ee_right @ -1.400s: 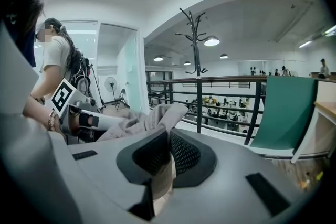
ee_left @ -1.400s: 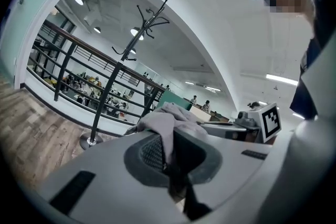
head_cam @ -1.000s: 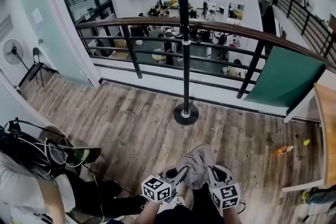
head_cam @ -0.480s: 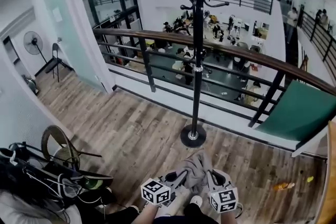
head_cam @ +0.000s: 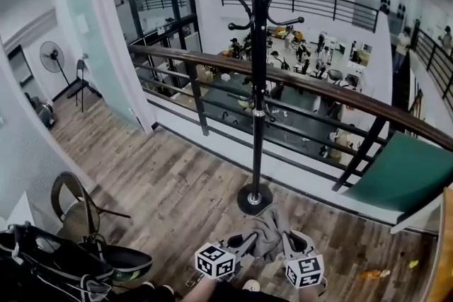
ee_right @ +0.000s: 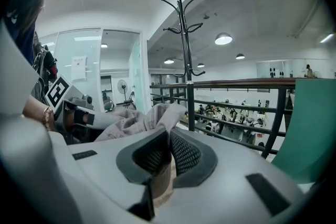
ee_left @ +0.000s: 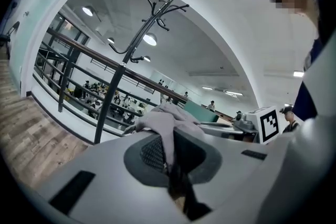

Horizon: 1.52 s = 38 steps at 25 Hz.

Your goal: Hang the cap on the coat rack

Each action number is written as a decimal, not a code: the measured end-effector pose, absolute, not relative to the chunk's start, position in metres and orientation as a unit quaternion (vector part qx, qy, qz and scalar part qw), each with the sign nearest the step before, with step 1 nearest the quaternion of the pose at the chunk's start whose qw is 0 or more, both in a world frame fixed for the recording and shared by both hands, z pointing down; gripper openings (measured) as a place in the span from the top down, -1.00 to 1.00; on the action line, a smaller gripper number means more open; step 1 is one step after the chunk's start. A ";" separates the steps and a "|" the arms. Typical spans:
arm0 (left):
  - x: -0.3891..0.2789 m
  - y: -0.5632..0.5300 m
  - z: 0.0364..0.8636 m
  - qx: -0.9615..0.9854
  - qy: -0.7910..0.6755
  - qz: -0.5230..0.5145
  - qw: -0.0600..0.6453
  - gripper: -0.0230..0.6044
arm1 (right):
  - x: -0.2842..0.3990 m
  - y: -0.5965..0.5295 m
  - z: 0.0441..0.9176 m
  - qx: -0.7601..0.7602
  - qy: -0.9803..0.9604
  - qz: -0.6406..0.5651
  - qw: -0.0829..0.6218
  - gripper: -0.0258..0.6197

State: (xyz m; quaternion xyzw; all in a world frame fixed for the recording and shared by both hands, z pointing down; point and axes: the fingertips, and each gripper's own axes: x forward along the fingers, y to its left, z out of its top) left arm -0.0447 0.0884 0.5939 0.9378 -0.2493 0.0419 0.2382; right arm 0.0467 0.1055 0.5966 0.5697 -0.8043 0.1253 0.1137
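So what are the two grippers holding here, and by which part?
Both are shut on the grey cap: the left gripper pinches its cloth at one side, the right gripper at the opposite side.

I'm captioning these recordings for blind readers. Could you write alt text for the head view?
The left gripper and right gripper are both shut on a grey cap, held low in front of a tall black coat rack that stands on a wooden floor. Behind the rack, a railing overlooks an office below.
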 end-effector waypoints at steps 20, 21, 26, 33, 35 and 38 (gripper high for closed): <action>0.011 -0.057 0.556 0.957 -0.191 0.027 0.218 0.88 | 0.100 -0.038 0.562 0.591 -0.794 0.109 0.095 0.80; 0.013 -0.069 0.550 0.959 -0.185 0.024 0.213 0.88 | 0.102 -0.052 0.556 0.594 -0.793 0.104 0.091 0.80; 0.021 -0.121 0.512 0.968 -0.167 0.013 0.184 0.88 | 0.108 -0.105 0.519 0.599 -0.795 0.071 0.070 0.80; 0.025 -0.154 0.482 0.977 -0.139 -0.003 0.163 0.88 | 0.110 -0.140 0.492 0.602 -0.796 0.039 0.046 0.80; 0.026 -0.161 0.476 0.979 -0.123 -0.008 0.163 0.88 | 0.111 -0.148 0.486 0.601 -0.797 0.026 0.048 0.80; 0.034 -0.167 0.461 0.983 -0.102 -0.019 0.153 0.88 | 0.118 -0.155 0.468 0.606 -0.795 -0.006 0.044 0.80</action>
